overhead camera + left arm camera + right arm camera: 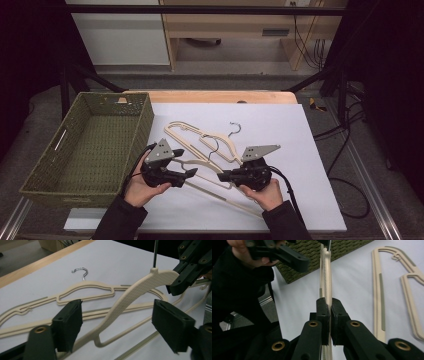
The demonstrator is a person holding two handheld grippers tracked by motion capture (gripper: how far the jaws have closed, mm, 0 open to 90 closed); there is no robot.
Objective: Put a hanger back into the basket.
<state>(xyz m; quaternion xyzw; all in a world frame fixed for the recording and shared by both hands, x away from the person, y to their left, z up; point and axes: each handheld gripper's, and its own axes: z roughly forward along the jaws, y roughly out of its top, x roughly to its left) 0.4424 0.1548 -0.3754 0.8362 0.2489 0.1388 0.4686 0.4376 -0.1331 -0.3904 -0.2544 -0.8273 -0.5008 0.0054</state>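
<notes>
Black pads of the right claw (329, 322) fill the bottom of the right gripper view, clenched on the cream hanger (326, 275), which runs edge-on up the frame. Seen from the left gripper view, the left claw (117, 327) stands released, its pads on either side of that hanger (130, 297) without touching. From above, the lifted hanger (207, 170) sits at lower centre, over the white worktop (300, 200). A second hanger (200, 137) lies flat behind it, the green basket (90, 145) at left.

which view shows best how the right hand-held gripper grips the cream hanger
The right gripper view: the right hand-held gripper pinches the lifted hanger edge-on between shut pads. The left gripper view shows the grip from the side, the high view small and far.
</notes>
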